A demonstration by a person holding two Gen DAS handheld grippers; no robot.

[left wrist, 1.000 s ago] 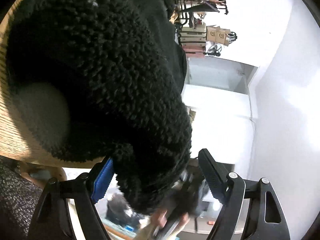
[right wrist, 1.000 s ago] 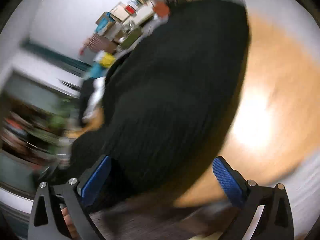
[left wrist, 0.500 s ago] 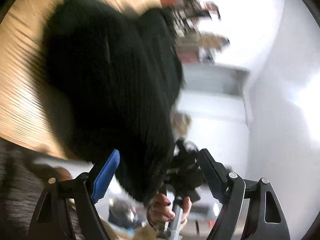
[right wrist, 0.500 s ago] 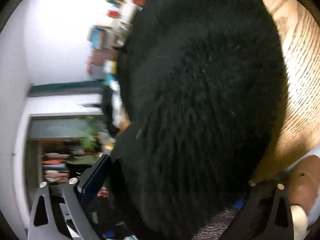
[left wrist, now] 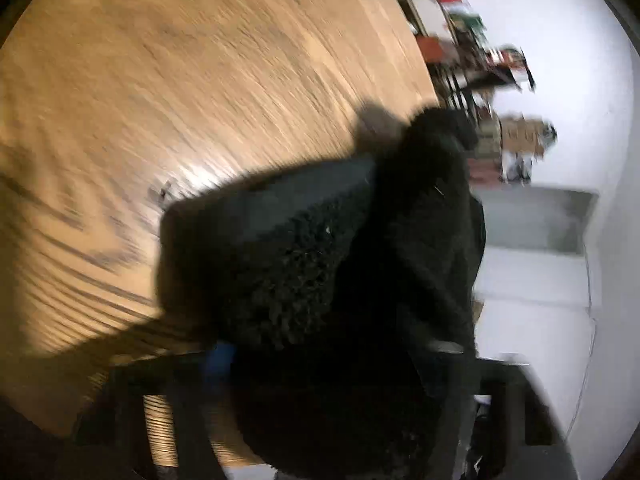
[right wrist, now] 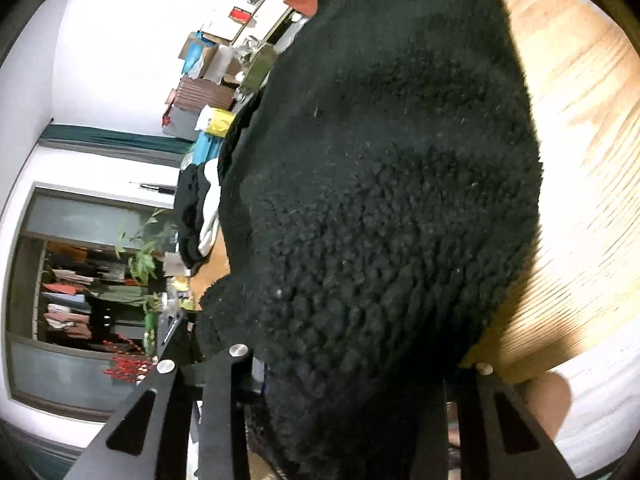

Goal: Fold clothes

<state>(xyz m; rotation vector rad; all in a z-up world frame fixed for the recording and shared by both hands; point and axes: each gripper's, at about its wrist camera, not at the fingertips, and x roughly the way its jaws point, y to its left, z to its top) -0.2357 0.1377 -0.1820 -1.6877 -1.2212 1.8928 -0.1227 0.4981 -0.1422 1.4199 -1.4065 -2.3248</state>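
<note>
Black fleece garment (right wrist: 380, 200) fills both grippers' jaws over wooden table (left wrist: 180, 100).

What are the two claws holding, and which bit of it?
Both hold the fuzzy black garment. The right claw and the left claw each pinch a bunched edge of it, above the wooden table. Which part of the garment cannot be told.

wood table (left wrist: 200, 80), white wall (right wrist: 120, 40), cluttered shelves (right wrist: 224, 60), plant (right wrist: 144, 256) by window (right wrist: 72, 280).

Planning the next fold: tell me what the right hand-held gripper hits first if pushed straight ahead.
The black fleece garment: it already fills the space between the right hand-held gripper fingers, likely before any wooden table.
</note>
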